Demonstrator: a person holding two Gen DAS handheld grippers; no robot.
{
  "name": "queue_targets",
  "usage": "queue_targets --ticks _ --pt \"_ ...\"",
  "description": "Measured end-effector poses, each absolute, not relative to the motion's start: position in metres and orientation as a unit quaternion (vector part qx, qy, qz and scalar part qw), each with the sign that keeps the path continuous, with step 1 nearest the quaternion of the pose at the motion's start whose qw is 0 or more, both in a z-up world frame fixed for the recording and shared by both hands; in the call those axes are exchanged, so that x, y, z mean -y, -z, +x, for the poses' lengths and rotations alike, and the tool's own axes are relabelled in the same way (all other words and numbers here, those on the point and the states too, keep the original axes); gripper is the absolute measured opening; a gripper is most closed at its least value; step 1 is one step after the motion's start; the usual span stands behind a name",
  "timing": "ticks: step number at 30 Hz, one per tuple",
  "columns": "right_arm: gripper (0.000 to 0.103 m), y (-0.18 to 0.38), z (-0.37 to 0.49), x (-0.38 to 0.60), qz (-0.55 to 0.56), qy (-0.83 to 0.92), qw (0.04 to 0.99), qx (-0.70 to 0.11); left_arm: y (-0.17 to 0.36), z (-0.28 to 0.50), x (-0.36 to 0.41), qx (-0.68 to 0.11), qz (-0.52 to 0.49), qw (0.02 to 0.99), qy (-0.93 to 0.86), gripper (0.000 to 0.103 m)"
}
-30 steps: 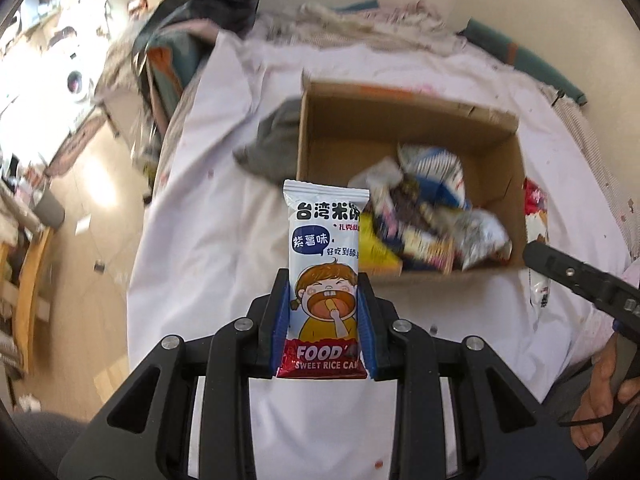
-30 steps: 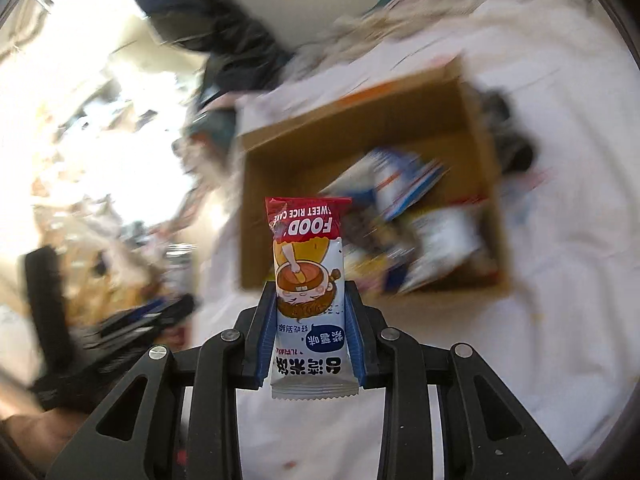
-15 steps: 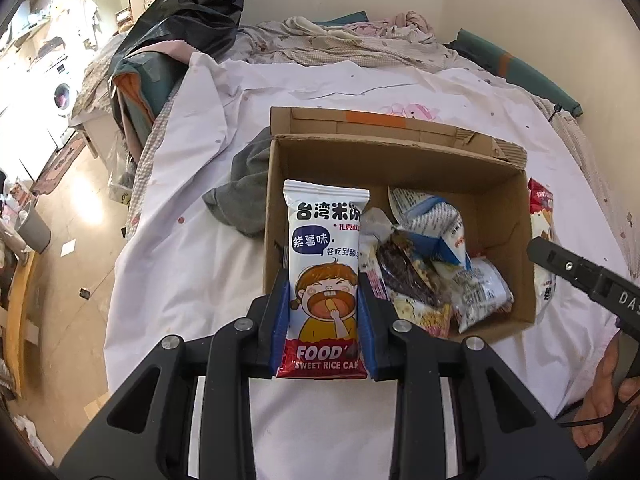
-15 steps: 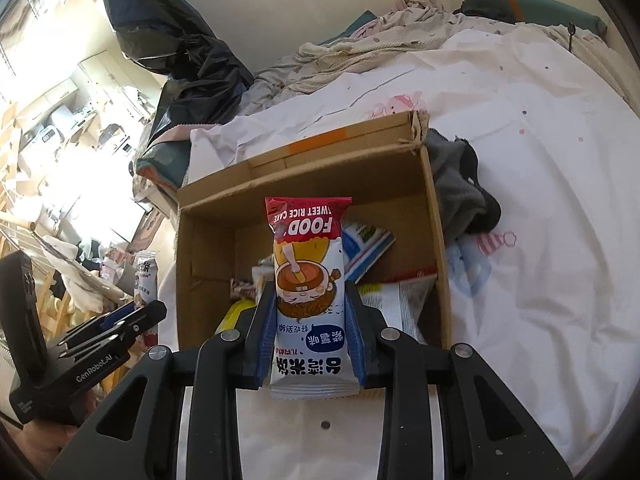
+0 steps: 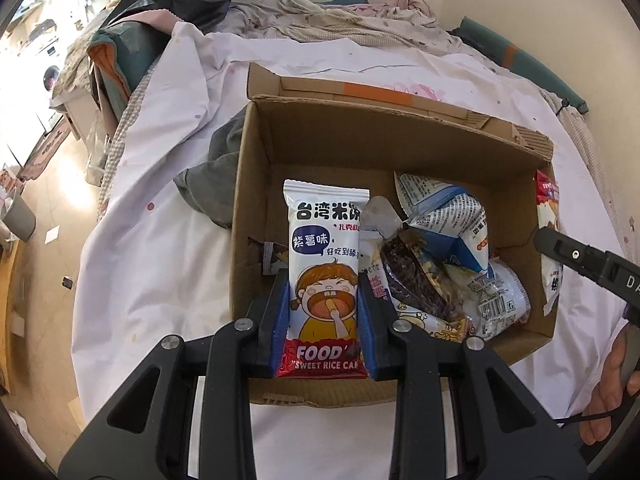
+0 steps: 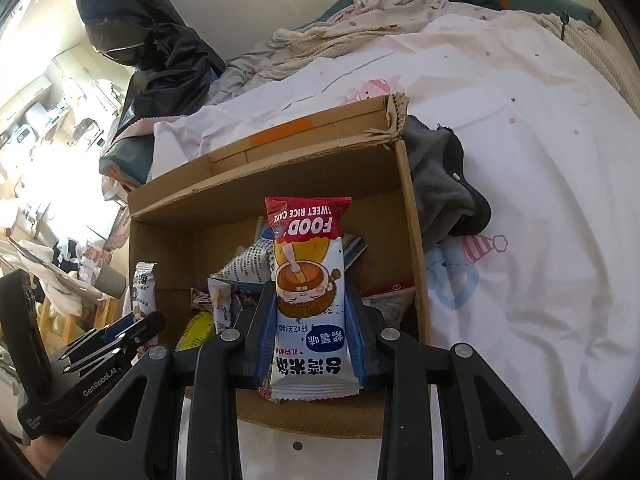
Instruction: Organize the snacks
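Note:
My left gripper (image 5: 323, 300) is shut on a white and red sweet rice cake packet (image 5: 324, 264), held over the near left part of an open cardboard box (image 5: 256, 168). My right gripper (image 6: 310, 320) is shut on a second rice cake packet (image 6: 308, 276), upside down, held over the same box (image 6: 412, 216) from the opposite side. The box holds several snack bags (image 5: 444, 232). The right gripper shows at the right edge of the left wrist view (image 5: 588, 264); the left gripper shows at the lower left of the right wrist view (image 6: 112, 340).
The box sits on a bed with a white sheet (image 5: 160, 240). A grey cloth (image 5: 212, 176) lies against the box's side, also seen in the right wrist view (image 6: 440, 184). Black bags and crumpled bedding (image 6: 160, 52) lie behind. The floor (image 5: 40, 280) drops off beside the bed.
Both grippers have moved forward toward the box, each still holding its packet. The packets now hang over the box's inside instead of in front of it.

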State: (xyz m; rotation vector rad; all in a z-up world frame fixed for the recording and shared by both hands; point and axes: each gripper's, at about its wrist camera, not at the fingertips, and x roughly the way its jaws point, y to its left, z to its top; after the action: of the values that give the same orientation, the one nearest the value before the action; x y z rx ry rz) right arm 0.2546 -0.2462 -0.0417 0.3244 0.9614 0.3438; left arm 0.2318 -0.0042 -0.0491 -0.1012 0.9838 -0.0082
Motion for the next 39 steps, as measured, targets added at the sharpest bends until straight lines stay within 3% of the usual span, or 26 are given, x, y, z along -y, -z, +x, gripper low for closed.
queue_targets --ticks 16,19,22,23,24,26,31,36,39 --pt "0.035 0.056 0.260 0.249 0.172 -0.151 0.847 -0.480 0.054 0.234 0.012 -0.490 -0.055 0.869 0.028 0.027" --pt "0.035 0.055 0.260 0.248 0.169 -0.155 0.847 -0.479 0.053 0.233 0.016 -0.492 -0.048 0.869 0.031 0.036" --pt "0.038 0.052 0.258 0.244 0.157 -0.155 0.852 -0.475 0.049 0.231 0.015 -0.487 -0.050 0.872 0.029 0.057" --pt "0.045 0.051 0.257 0.243 0.157 -0.157 0.853 -0.473 0.048 0.230 0.015 -0.485 -0.053 0.872 0.031 0.067" --pt "0.062 0.049 0.256 0.243 0.157 -0.159 0.854 -0.470 0.046 0.229 0.014 -0.480 -0.057 0.875 0.032 0.074" --pt "0.079 0.042 0.252 0.244 0.167 -0.161 0.861 -0.452 0.041 0.224 0.013 -0.467 -0.051 0.882 0.022 0.078" --pt "0.085 0.018 0.235 0.240 0.139 -0.160 0.887 -0.410 0.023 0.209 0.004 -0.427 -0.041 0.903 0.009 0.078" --pt "0.099 -0.003 0.201 0.237 0.121 -0.160 0.905 -0.375 -0.001 0.187 -0.006 -0.386 -0.046 0.921 -0.002 0.078" --pt "0.101 -0.008 0.187 0.237 0.119 -0.162 0.909 -0.366 -0.009 0.174 -0.010 -0.376 -0.039 0.926 0.005 0.078"
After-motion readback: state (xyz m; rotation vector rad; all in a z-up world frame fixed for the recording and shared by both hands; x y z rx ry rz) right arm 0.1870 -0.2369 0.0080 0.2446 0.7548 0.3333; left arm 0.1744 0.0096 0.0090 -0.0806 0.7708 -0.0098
